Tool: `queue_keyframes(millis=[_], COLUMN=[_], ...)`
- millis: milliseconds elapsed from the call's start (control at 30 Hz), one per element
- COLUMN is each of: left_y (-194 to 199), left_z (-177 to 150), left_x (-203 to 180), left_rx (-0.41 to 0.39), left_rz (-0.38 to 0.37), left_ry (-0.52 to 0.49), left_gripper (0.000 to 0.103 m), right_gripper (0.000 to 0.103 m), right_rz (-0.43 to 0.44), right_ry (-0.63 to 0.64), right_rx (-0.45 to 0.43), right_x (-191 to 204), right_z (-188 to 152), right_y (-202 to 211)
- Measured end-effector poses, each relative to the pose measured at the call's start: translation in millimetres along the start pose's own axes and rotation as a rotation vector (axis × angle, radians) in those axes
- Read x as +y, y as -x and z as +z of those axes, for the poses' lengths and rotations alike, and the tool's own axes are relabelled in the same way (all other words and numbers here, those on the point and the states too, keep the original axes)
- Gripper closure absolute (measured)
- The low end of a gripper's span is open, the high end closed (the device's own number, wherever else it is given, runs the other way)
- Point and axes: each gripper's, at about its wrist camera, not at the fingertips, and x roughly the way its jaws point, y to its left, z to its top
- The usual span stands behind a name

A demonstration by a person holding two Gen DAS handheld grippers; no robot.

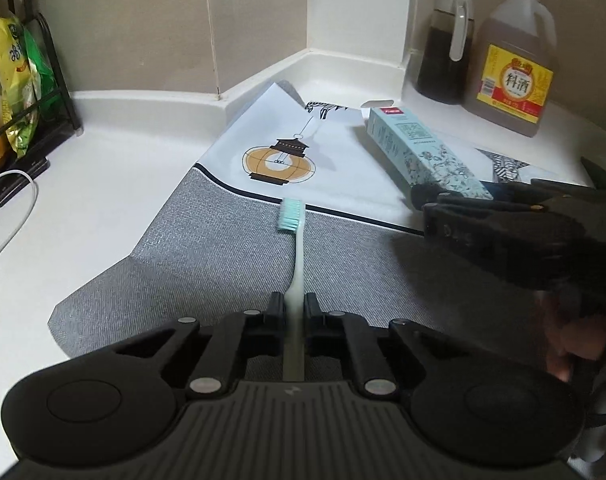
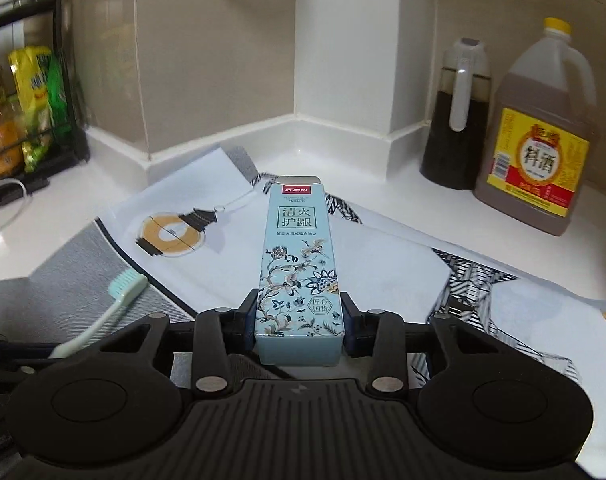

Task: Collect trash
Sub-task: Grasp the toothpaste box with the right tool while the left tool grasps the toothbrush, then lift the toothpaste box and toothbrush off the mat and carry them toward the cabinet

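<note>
Right wrist view: cooking wine jug [image 2: 537, 152] and dark oil dispenser [image 2: 457, 120] stand at tabletop [image 2: 343, 160] rear. Right hand-held gripper [image 2: 301, 316] pinches toothpaste box [image 2: 299, 264]; left hand-held gripper [image 1: 294, 308] clamps toothbrush [image 1: 297, 248] handle.

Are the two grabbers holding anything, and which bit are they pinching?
Yes. The left gripper has its fingers shut on the toothbrush, low on its handle. The right gripper squeezes the toothpaste box by its sides, near its closer end.

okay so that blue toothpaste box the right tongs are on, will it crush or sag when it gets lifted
The toothpaste box is thin card with its far flap open, so probably light and crushable. The right tongs grip one end only, so the far end may droop.
</note>
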Motion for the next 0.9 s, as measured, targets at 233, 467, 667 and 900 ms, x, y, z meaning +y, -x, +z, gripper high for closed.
queue_keyframes(millis=[233, 467, 667, 900], left_y=[37, 75, 96, 123], left_z=[-11, -29, -39, -57], left_x=[11, 17, 18, 18], left_rx=[-0.057, -0.138, -0.173, -0.196], left_rz=[-0.061, -0.062, -0.059, -0.059], left_ry=[0.066, 0.090, 0.113, 0.121], left_gripper=[0.093, 0.093, 0.093, 0.093], right_gripper=[0.062, 0.062, 0.062, 0.061], right_rz=[0.067, 0.090, 0.104, 0.118], right_ry=[-0.028, -0.062, -0.082, -0.092], right_rx=[-0.038, -0.073, -0.071, -0.109], right_x=[-10, -12, -9, -5], right_z=[-21, -48, -65, -78], right_y=[53, 100, 120, 154])
